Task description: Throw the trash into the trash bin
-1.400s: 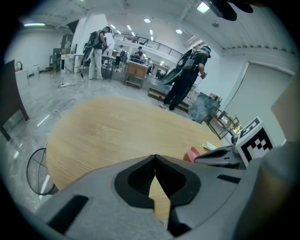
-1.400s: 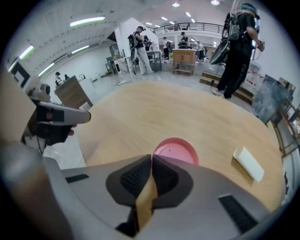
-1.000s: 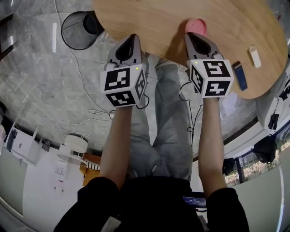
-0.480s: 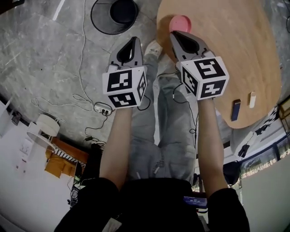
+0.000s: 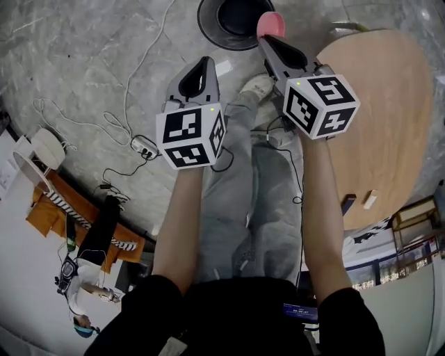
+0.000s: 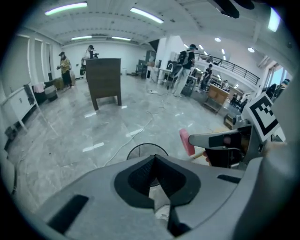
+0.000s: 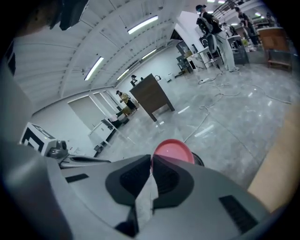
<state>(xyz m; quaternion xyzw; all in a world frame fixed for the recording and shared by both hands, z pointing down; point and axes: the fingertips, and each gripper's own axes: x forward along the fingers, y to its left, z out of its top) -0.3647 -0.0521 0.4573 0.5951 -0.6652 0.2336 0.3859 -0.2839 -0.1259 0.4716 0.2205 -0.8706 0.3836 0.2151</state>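
Note:
My right gripper (image 5: 266, 40) is shut on a pink round piece of trash (image 5: 271, 23), held over the near rim of the black wire trash bin (image 5: 236, 21) on the floor. In the right gripper view the pink piece (image 7: 172, 150) sticks out past the closed tips, with the bin (image 7: 198, 160) just behind it. My left gripper (image 5: 204, 61) is shut with nothing in it, level with the right one and a little short of the bin. In the left gripper view the bin (image 6: 146, 149) lies straight ahead and the pink piece (image 6: 186, 141) shows at the right.
The round wooden table (image 5: 379, 104) lies to the right, with a dark item (image 5: 348, 204) and a white item (image 5: 370, 199) near its edge. Cables and a power strip (image 5: 144, 146) run across the grey floor at left. The person's shoe (image 5: 257, 86) is below the bin.
Both grippers have swung away from the table toward the bin. The pink piece has left the tabletop in the right gripper. The bin has come from the upper left to straight ahead.

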